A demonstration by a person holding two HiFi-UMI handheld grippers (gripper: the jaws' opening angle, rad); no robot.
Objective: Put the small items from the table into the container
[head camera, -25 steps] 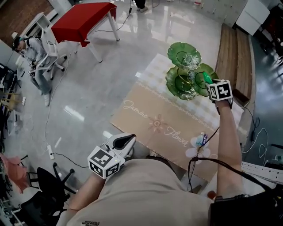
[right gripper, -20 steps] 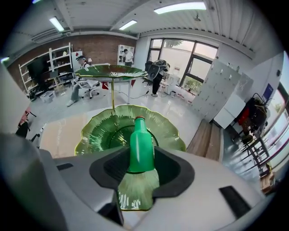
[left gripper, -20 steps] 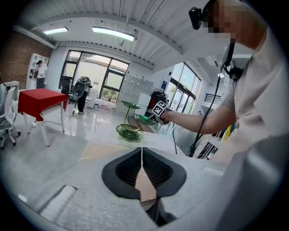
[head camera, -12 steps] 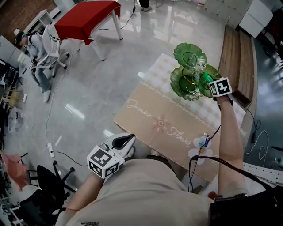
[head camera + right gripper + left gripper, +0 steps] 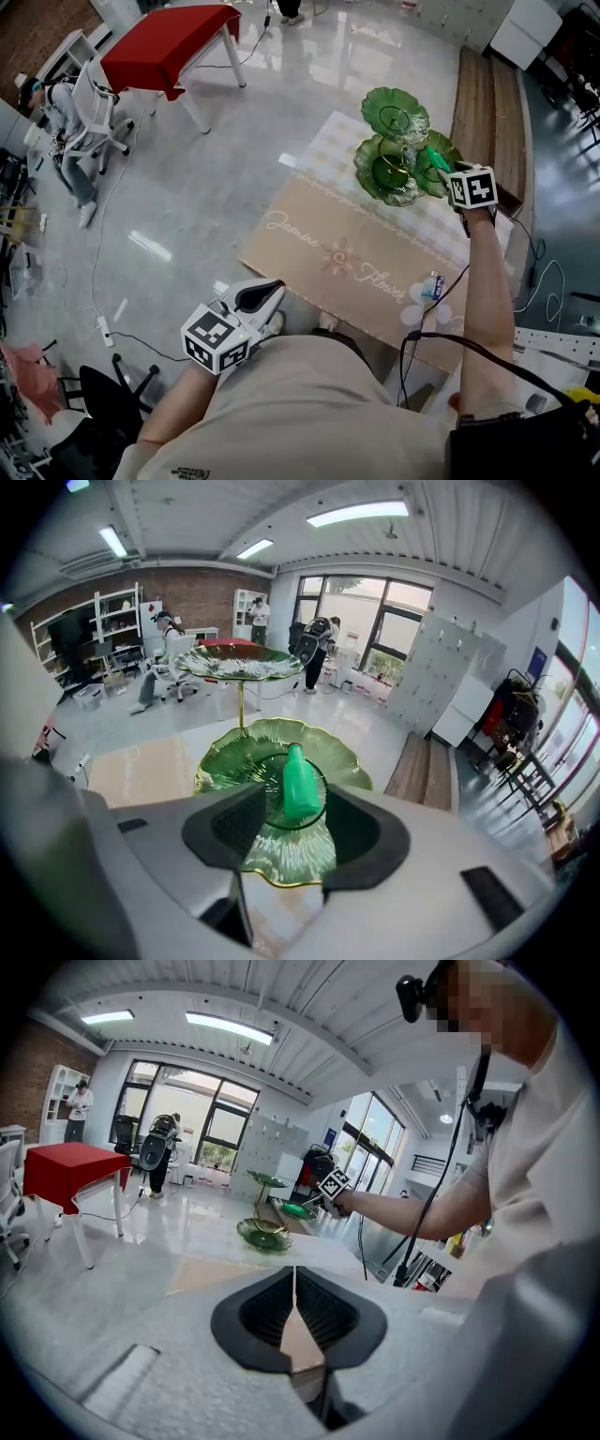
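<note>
at the lower left of the head view, the left gripper (image 5: 273,291) hangs off the table edge, away from the work. in the left gripper view its jaws are pressed together with nothing between them.

across the middle of the frame lies the table (image 5: 309,230), covered in a tan cloth with flowery lettering. at its far end, upper right of centre, stands the container, a green tiered stand (image 5: 395,113) of leaf-edged glass dishes.

the right gripper (image 5: 441,167) reaches out to the lower dish (image 5: 349,766) on the stand's right side. a second ago it was already at this dish with the green bottle (image 5: 301,782) between its jaws. now the jaws are opening. the right gripper view shows both pads standing clear of the bottle, which lies on its side in the middle of the dish.

that reads as a release: this item appears to be delivered into the container.

at the lower right of the table, near the person's body, a small blue-and-white item (image 5: 432,286) sits on the cloth. it looks like the next one to collect, so the task seems only part done.
</note>
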